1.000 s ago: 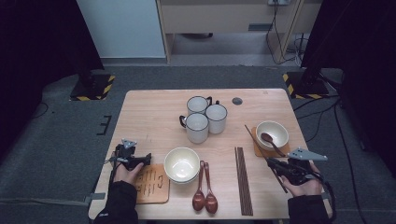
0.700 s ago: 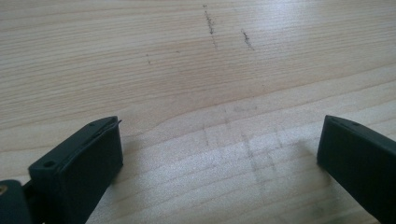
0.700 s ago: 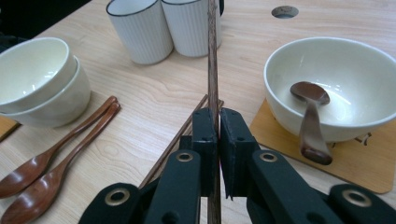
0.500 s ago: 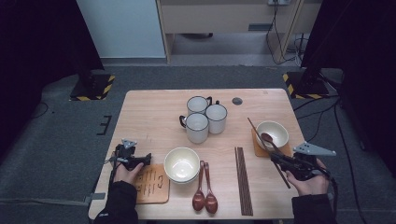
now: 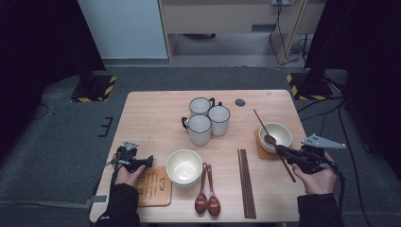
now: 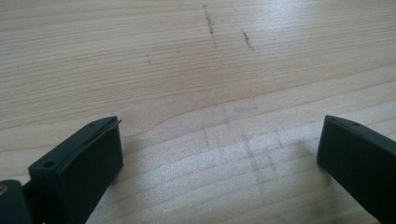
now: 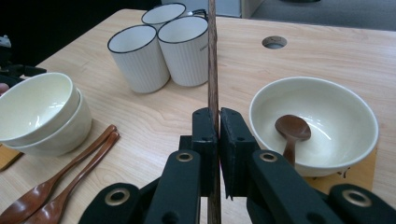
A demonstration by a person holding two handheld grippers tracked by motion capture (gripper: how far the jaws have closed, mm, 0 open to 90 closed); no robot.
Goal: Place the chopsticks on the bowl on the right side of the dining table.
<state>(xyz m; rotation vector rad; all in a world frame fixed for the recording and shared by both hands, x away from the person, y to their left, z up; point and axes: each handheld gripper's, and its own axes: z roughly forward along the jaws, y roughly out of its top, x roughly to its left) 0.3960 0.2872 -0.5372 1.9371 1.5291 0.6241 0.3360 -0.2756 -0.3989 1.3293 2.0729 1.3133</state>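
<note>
My right gripper [image 5: 280,151] [image 7: 218,125] is shut on one dark wooden chopstick [image 5: 265,127] [image 7: 213,60], held above the table at the right. The stick slants over the near-left side of a white bowl [image 5: 282,132] [image 7: 327,105] with a brown spoon [image 7: 291,131] inside. That bowl rests on a wooden coaster [image 5: 261,150]. Near the table's left front, my left gripper [image 5: 149,161] [image 6: 219,154] stands open over bare wood, nothing between its jaws.
Three white mugs [image 5: 207,120] [image 7: 159,46] cluster at mid-table. Two stacked bowls [image 5: 184,167] [image 7: 39,112], two brown spoons [image 5: 206,191] [image 7: 60,186] and more chopsticks [image 5: 246,182] lie along the front. A second coaster [image 5: 153,187] sits by the left hand.
The right gripper has risen with the chopstick, whose far tip has climbed up the picture past the bowl. The left gripper has stayed put.
</note>
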